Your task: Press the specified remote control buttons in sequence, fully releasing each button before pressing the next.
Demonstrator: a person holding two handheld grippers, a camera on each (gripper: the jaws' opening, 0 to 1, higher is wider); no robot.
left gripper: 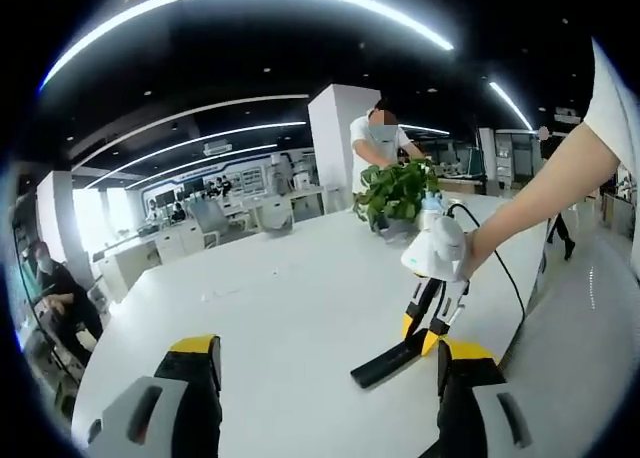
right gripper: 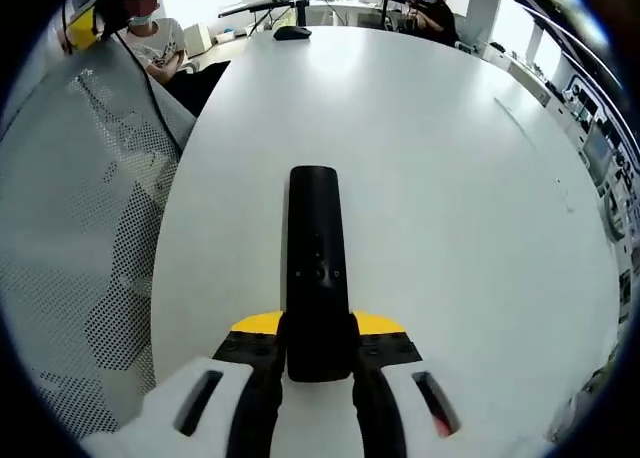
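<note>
A slim black remote control (right gripper: 316,268) lay lengthwise on a white table (right gripper: 450,178), its near end clamped between the yellow-tipped jaws of the right gripper (right gripper: 317,348). Small buttons sat about midway along its top face; their markings were too small to read. In the left gripper view the same remote (left gripper: 392,360) pointed toward the camera, with the right gripper (left gripper: 428,323) held from above by a person's hand (left gripper: 470,253), a black cable trailing behind it.

The remote looked rigid, light and smooth-shelled, so it would probably slide or pivot on the glossy table under a press. The grip at the near end, clear of the buttons, seemed the sensible place to steady it.

The left gripper (left gripper: 325,378) had its jaws wide apart, holding nothing, raised just short of the remote.

Farther back on the table stood a potted plant (left gripper: 395,193).
</note>
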